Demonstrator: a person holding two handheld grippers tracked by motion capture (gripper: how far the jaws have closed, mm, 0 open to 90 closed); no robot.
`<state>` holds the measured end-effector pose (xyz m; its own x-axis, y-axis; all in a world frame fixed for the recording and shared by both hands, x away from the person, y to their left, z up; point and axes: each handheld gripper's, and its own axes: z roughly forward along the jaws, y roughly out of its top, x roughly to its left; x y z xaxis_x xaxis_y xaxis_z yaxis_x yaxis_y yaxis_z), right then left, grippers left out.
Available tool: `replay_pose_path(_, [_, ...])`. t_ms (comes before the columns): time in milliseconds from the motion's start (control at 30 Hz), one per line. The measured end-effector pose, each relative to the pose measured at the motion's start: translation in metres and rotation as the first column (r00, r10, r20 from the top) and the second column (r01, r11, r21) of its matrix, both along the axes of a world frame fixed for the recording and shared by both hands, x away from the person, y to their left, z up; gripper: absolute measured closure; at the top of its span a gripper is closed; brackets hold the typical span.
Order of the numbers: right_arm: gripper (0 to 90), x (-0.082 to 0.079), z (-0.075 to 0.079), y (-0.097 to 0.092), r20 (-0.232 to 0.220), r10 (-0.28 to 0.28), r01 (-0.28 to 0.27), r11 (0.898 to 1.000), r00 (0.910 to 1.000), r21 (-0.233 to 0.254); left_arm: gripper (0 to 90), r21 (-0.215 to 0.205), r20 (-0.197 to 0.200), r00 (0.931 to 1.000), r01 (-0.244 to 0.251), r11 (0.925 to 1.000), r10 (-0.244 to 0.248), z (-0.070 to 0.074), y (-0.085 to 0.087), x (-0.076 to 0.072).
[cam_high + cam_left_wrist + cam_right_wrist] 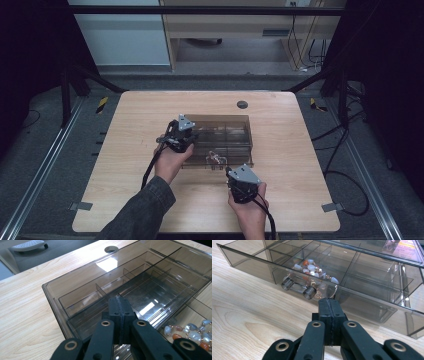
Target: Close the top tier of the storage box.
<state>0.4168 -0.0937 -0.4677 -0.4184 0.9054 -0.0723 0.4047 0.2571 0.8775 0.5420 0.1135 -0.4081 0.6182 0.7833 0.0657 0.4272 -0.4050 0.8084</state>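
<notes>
A smoked clear plastic box (225, 132) sits mid-table, its divided drawer (220, 159) pulled out toward me. In one drawer compartment lies a heap of pale and orange beads (313, 267), which also shows as beads (193, 332). The drawer front carries a clear bar handle (298, 287). My left gripper (191, 135) is shut and empty; in its own view the left gripper (119, 297) rests over the box's near left corner. My right gripper (230, 171) is shut and empty; the right gripper (329, 300) sits just in front of the drawer front, right of the handle.
The wooden table (125, 165) has a round cable hole (242, 104) behind the box. Bare wood lies left, right and in front of the box. Black frame bars and floor cables (345, 150) flank the table.
</notes>
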Motion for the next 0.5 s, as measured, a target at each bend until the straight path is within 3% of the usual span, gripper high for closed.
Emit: replay_pose_path(500, [90.0,0.0074,0.0006,-0.0032,-0.006,-0.011,0.011,1.000,0.9999,0.001,90.0,0.003,0.001,1.0000,-0.005,1.0000,0.005,0.0001,-0.0005,-0.0012])
